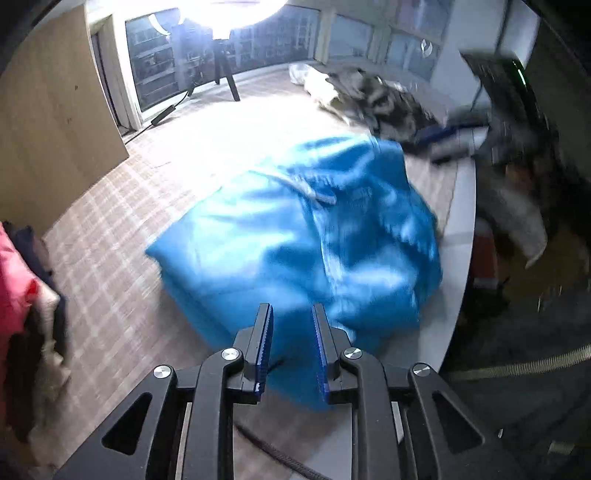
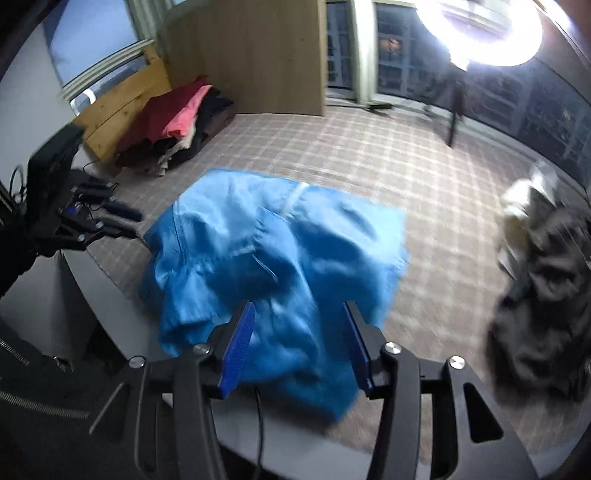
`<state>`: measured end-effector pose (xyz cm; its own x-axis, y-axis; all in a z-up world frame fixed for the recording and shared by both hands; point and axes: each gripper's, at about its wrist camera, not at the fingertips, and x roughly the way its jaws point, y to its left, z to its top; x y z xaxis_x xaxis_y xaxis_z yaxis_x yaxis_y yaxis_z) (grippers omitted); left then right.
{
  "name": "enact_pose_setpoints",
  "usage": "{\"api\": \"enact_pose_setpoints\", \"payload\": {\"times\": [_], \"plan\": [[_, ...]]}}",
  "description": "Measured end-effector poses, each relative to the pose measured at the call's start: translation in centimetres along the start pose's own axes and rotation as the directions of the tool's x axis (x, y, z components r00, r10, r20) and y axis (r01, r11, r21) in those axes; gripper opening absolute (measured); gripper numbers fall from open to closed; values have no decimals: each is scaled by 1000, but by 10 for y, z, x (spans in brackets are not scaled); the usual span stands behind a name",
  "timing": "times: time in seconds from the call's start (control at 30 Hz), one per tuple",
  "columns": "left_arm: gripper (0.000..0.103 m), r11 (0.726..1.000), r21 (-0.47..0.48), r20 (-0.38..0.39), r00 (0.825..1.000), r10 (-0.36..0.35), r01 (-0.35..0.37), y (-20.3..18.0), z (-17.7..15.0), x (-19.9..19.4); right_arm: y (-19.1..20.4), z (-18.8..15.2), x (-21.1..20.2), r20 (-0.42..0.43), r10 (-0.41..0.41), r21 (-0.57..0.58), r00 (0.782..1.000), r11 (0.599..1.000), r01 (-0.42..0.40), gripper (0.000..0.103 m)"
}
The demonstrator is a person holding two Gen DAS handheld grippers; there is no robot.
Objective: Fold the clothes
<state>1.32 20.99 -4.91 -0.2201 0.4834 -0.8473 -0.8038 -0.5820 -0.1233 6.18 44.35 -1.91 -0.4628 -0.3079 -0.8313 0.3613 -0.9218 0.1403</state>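
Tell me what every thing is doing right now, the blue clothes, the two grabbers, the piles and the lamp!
blue garment: crumpled, unfolded, on the checked cloth.
left gripper: open, empty.
right gripper: open, empty.
dark pile: heaped, unfolded.
red and dark stack: stacked.
lamp: on.

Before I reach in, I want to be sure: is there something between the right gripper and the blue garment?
Nothing visible. The right gripper is open directly over the blue garment, which lies crumpled on the checked cloth. The dark clothes pile sits off to one side.
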Motion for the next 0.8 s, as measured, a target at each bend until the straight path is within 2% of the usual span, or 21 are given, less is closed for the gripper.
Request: {"api": "enact_pose_setpoints", "payload": {"times": [0.03, 0.1, 0.17, 0.23, 0.33, 0.43, 0.57, 0.67, 0.8], "plan": [[21, 999, -17, -4, 999, -31, 31, 4, 2, 11, 1, -4, 15, -45, 21, 8, 999, 1000, -21, 48], [21, 999, -8, -89, 995, -34, 33, 7, -6, 40, 4, -11, 45, -133, 64, 26, 989, 998, -61, 48], [21, 1000, 18, -219, 975, 23, -20, 9, -27, 68, 7, -20, 71, -219, 98, 40, 971, 995, -91, 48], [20, 998, 5, -291, 955, 55, -56, 14, -45, 72, 10, -39, 64, -281, 64, 11, 958, 998, -64, 48], [20, 998, -45, -214, 976, 38, -49, 6, -45, 38, 8, -51, 10, -218, 74, 47, 973, 997, -65, 48], [21, 998, -61, -98, 995, -8, 2, -13, -34, -3, -1, -53, -51, -74, 93, 137, 993, 987, -82, 48], [22, 993, -64, 18, 995, -100, 101, -25, -14, -29, -20, -48, -85, 61, -19, 224, 998, 974, 4, 48], [27, 992, -33, 0, 993, -120, 119, -27, -2, -5, -49, -34, -59, 78, -84, 315, 993, 947, 56, 47], [27, 989, 6, -24, 989, -144, 145, -30, 15, 27, -66, -28, 16, -10, -32, 356, 999, 934, 33, 48]]}}
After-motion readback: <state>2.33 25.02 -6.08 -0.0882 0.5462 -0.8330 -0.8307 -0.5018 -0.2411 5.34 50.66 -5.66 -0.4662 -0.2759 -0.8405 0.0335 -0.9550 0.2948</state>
